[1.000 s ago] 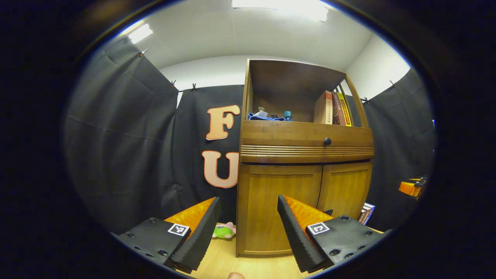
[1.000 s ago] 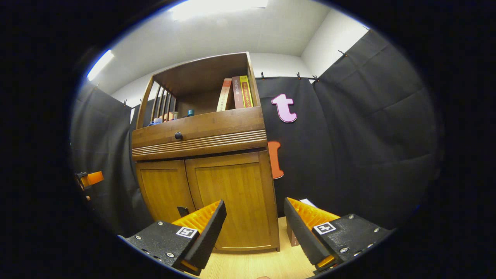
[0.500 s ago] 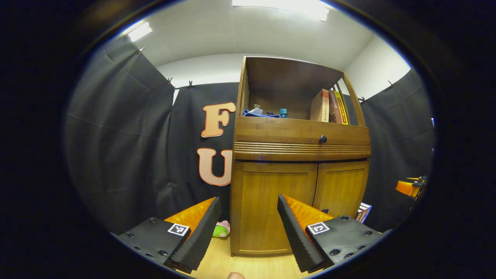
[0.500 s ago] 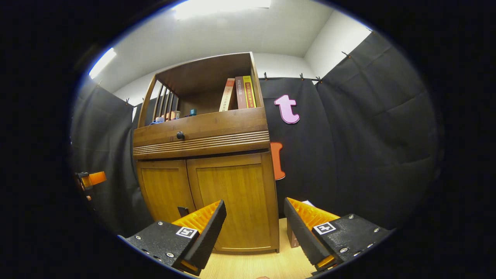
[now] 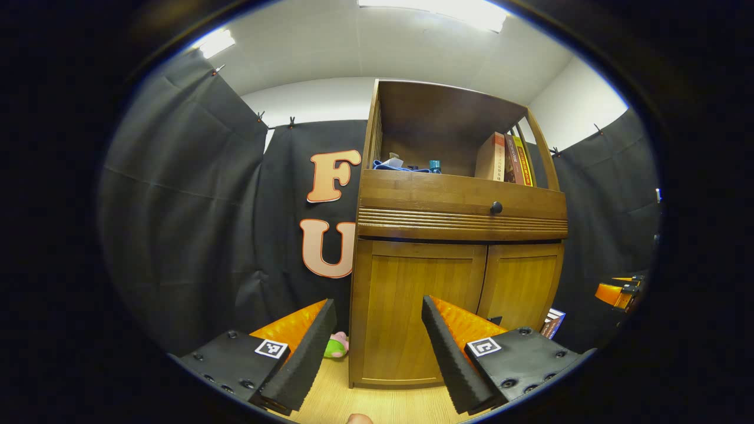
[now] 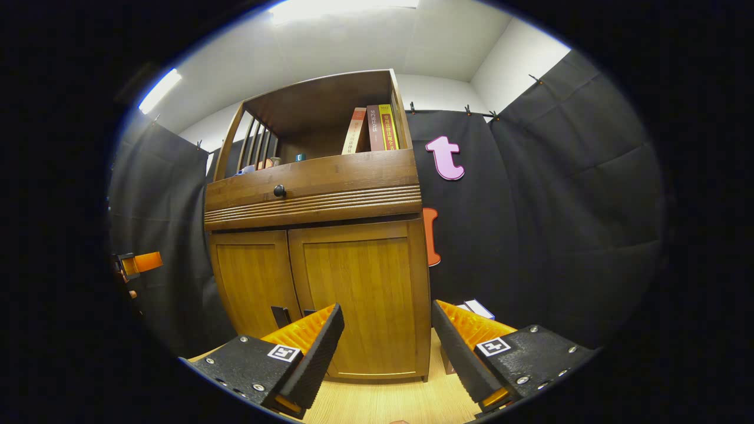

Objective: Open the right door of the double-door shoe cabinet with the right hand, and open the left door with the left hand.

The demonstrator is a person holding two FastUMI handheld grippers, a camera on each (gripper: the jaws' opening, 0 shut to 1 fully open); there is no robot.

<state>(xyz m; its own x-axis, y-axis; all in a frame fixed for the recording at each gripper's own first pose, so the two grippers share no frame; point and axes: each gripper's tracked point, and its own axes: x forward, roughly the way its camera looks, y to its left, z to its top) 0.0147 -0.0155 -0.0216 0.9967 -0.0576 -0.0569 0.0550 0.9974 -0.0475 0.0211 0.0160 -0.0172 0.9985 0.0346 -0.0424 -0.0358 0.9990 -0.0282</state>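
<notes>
Right gripper (image 6: 386, 353): jaws wide, empty, short of the right door (image 6: 359, 300).
Left gripper (image 5: 377, 353): wide, empty.
Advice: hook the dark handle (image 6: 280, 315) squarely.

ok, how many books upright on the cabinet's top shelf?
3 visible, side by side at the shelf's right end: leaning book, dark book, yellow book against the side wall. Others may be hidden behind the front board.

Shoe cabinet (image 5: 453, 224): warm honey-brown wood with vertical grain on both doors; darker brown open shelf above. Drawer knob (image 5: 496, 207): black. Drawer front: horizontal ribbed grooves along its lower edge. Books (image 6: 371, 129): tan, maroon and yellow spines. Toy (image 5: 336, 347): green and pink. Floor (image 6: 377, 403): pale wood-grain.
</notes>
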